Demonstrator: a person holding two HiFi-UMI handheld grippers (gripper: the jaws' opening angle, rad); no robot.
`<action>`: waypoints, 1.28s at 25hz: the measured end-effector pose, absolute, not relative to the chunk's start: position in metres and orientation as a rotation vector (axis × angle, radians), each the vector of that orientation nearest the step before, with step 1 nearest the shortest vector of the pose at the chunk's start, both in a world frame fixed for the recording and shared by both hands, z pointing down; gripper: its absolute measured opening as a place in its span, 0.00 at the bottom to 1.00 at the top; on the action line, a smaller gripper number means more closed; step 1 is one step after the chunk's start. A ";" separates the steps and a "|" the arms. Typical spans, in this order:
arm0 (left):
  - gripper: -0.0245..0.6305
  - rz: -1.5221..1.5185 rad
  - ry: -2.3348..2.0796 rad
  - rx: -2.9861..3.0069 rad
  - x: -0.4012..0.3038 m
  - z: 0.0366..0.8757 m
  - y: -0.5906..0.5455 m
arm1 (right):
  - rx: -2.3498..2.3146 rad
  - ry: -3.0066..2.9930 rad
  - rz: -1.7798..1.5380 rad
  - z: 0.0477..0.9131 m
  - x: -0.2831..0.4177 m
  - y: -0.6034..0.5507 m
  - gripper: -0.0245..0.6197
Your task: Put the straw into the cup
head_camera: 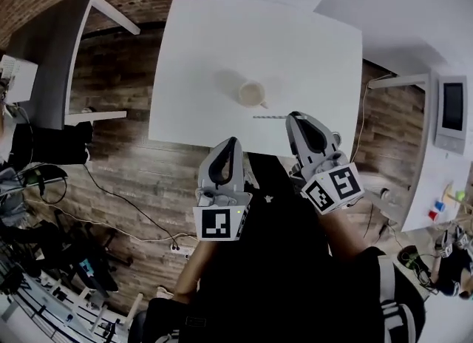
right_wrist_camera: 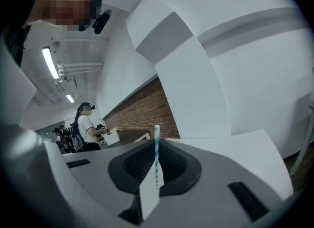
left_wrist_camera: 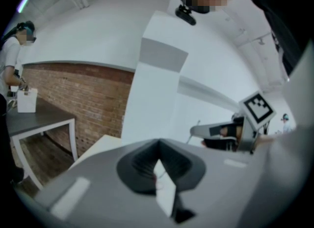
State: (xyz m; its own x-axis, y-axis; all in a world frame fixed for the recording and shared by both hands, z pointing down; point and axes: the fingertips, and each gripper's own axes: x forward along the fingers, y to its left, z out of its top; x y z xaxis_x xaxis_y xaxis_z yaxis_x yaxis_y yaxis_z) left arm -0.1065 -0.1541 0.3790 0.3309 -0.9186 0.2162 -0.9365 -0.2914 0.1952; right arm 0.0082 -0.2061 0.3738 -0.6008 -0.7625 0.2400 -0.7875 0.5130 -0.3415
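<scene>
A pale paper cup [head_camera: 251, 94] stands upright near the front of the white table [head_camera: 207, 53]. My right gripper [head_camera: 292, 117] hangs over the table's front edge, just right of the cup and nearer to me, shut on a thin straw [head_camera: 270, 117] that points left, level with the tabletop. In the right gripper view the teal-and-white striped straw [right_wrist_camera: 157, 146] sticks out between the closed jaws of the right gripper [right_wrist_camera: 157, 170]. My left gripper [head_camera: 230, 144] is off the table's front edge, shut and with nothing in it; its jaws meet in the left gripper view [left_wrist_camera: 158, 146], where the right gripper [left_wrist_camera: 223, 132] shows too.
A grey desk [head_camera: 52, 53] stands to the left over the wooden floor [head_camera: 126, 186], with cables and chairs at the lower left. A white unit with a screen [head_camera: 451, 112] is at the right. Brick wall [left_wrist_camera: 83, 99] lies beyond the table. A person [right_wrist_camera: 87, 131] stands far off.
</scene>
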 end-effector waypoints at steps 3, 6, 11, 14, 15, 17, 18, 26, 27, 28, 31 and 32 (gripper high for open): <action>0.04 0.117 -1.660 2.316 -0.104 0.386 -0.164 | 1.372 -2.677 0.672 0.381 0.011 -0.219 0.07; 0.04 0.127 -1.656 2.306 -0.098 0.393 -0.174 | 1.379 -2.678 0.686 0.387 0.016 -0.231 0.07; 0.04 0.140 -1.653 2.283 -0.093 0.406 -0.188 | 1.374 -2.671 0.713 0.401 0.021 -0.245 0.07; 0.04 0.146 -1.652 2.270 -0.091 0.410 -0.194 | 1.363 -2.666 0.728 0.408 0.021 -0.250 0.07; 0.04 0.152 -1.649 2.267 -0.090 0.412 -0.196 | 1.360 -2.665 0.734 0.411 0.020 -0.252 0.07; 0.04 0.163 -1.643 2.262 -0.089 0.417 -0.198 | 1.359 -2.660 0.750 0.417 0.019 -0.255 0.07; 0.04 0.167 -1.640 2.258 -0.090 0.420 -0.199 | 1.360 -2.656 0.760 0.421 0.018 -0.257 0.07; 0.04 0.207 -1.611 2.222 -0.091 0.440 -0.203 | 1.350 -2.606 0.820 0.459 0.011 -0.268 0.07; 0.04 0.213 -1.608 2.218 -0.091 0.442 -0.203 | 1.346 -2.598 0.830 0.465 0.010 -0.268 0.07; 0.04 0.218 -1.606 2.213 -0.091 0.445 -0.204 | 1.342 -2.592 0.840 0.471 0.009 -0.268 0.07; 0.04 0.223 -1.605 2.201 -0.091 0.449 -0.207 | 1.331 -2.579 0.859 0.483 0.006 -0.271 0.07; 0.04 0.224 -1.605 2.198 -0.091 0.451 -0.208 | 1.328 -2.576 0.865 0.487 0.005 -0.272 0.07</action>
State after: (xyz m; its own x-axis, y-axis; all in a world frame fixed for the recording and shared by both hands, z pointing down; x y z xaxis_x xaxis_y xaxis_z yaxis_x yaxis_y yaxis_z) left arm -0.0911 -0.2082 0.4508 0.3251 -0.8739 0.3613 -0.9395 -0.2550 0.2287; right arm 0.0055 -0.2720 0.4866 -0.6089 -0.7118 0.3502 -0.7789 0.4529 -0.4338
